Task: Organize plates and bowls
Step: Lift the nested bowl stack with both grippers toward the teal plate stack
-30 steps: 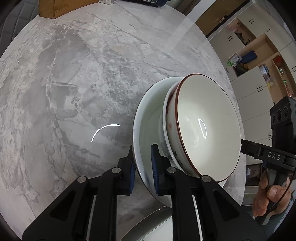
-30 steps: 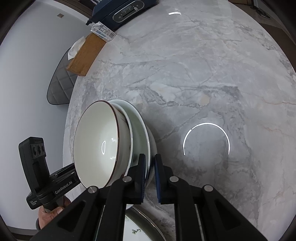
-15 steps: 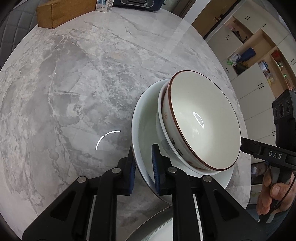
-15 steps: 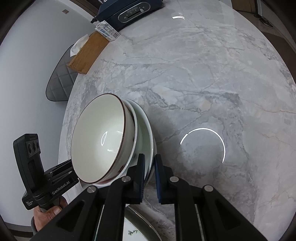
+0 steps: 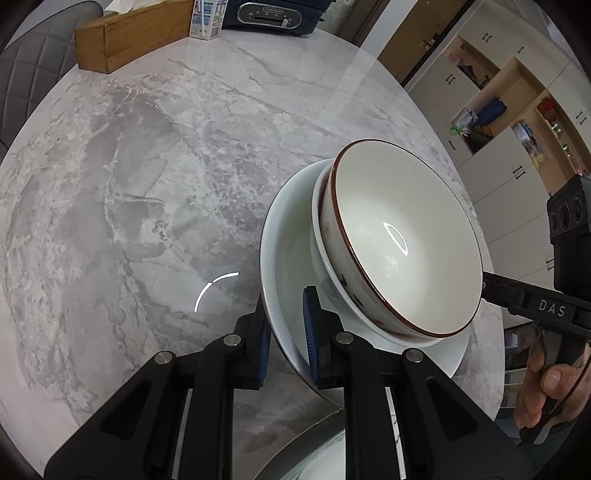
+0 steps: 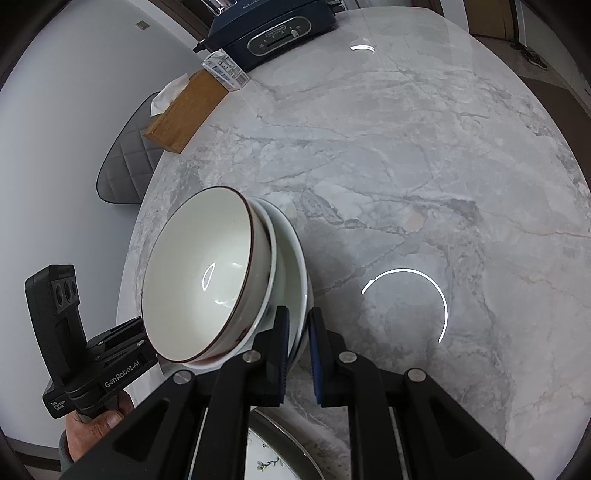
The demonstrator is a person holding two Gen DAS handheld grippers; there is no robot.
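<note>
A white plate (image 5: 284, 258) carries a brown-rimmed white bowl (image 5: 406, 240) nested in another white bowl (image 5: 317, 240). My left gripper (image 5: 286, 328) is shut on the plate's near rim. My right gripper (image 6: 297, 347) is shut on the opposite rim of the same plate (image 6: 295, 280), with the brown-rimmed bowl (image 6: 199, 273) to its left. The stack is held above the marble table (image 5: 147, 184), tilted. Another plate (image 6: 269, 458) lies below, at the bottom edge of both views.
At the table's far side stand a wooden tissue box (image 6: 184, 110), a small carton (image 6: 225, 70) and a dark blue appliance (image 6: 277, 33). A grey chair (image 6: 125, 170) is beyond the edge. Cabinets (image 5: 498, 129) are to the right.
The plate with its bowls has been raised and tipped closer to level, and both wrist views now show more of the far table. Both grips are unchanged.
</note>
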